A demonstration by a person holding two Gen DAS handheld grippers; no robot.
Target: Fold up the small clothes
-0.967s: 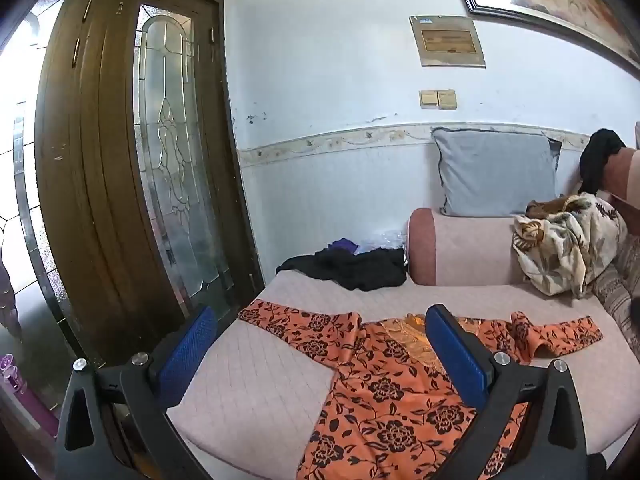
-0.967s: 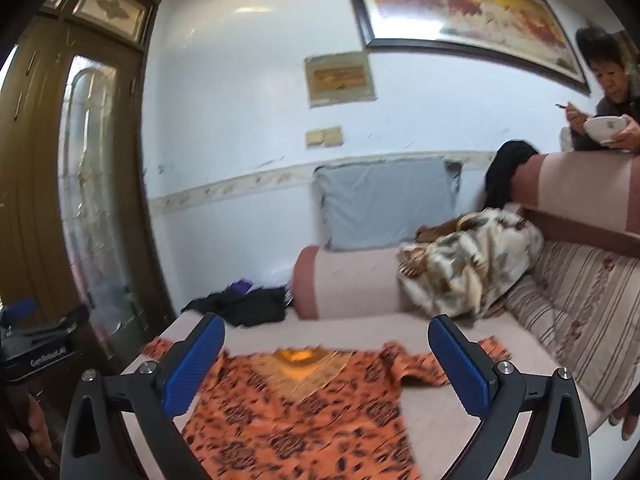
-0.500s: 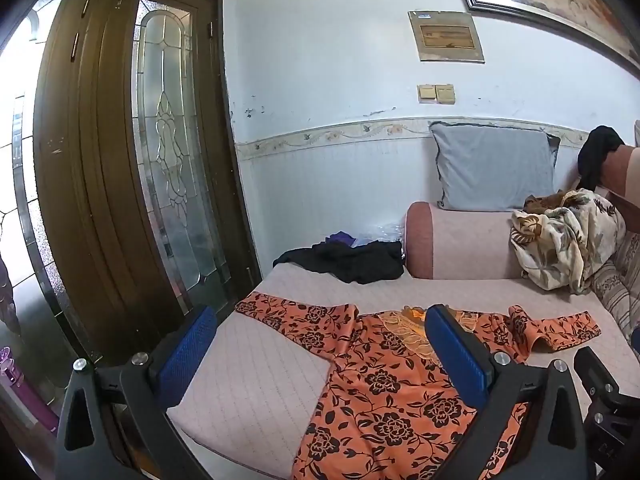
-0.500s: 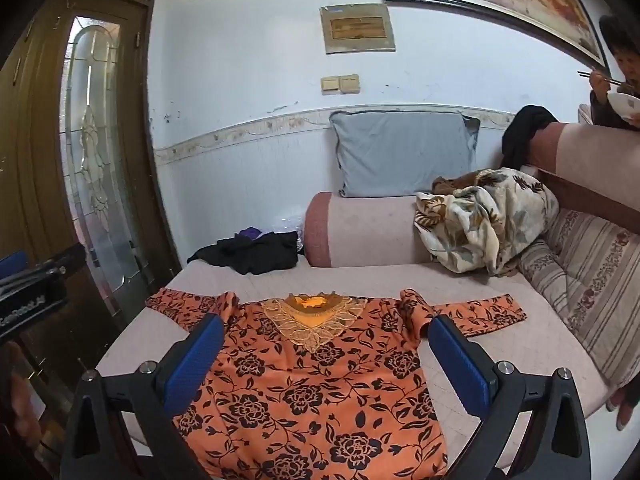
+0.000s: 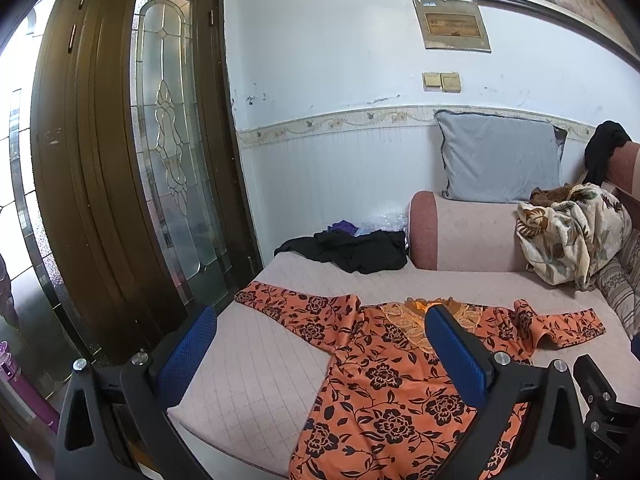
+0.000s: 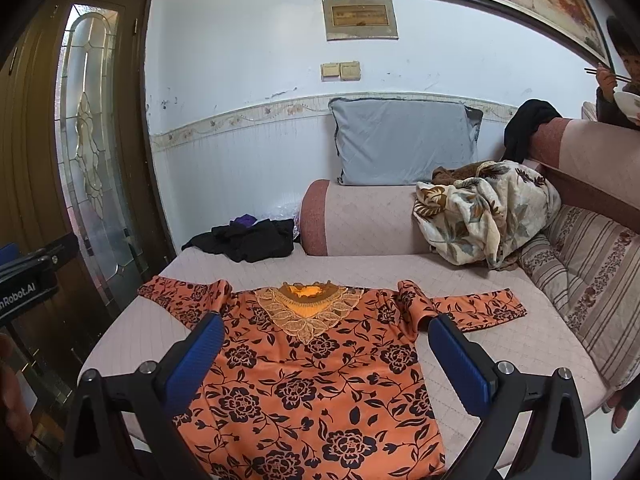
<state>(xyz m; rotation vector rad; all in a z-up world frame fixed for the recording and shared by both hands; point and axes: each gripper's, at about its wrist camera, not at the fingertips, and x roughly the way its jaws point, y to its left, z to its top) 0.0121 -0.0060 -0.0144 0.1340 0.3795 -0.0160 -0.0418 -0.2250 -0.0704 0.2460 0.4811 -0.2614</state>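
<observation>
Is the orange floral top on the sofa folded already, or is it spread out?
Spread out. The orange floral top lies flat, front up, both sleeves out sideways; only the sleeve near its shoulder is bunched.

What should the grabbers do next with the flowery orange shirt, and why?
Probably lower the right gripper onto the right sleeve to fold it inward: the orange shirt lies flat and unfolded on the sofa, and both grippers, the left gripper too, are open, holding nothing.

Shirt flat on the sofa seat, clutter behind it

The orange floral long-sleeved shirt [image 6: 312, 364] lies spread on the pink quilted sofa seat [image 6: 500, 344]; behind it to the left sits a black clothes heap [image 6: 248, 240], behind it the padded armrest [image 6: 360, 220] carrying a grey pillow [image 6: 404, 144], and to the right a crumpled floral blanket [image 6: 484, 212].
</observation>
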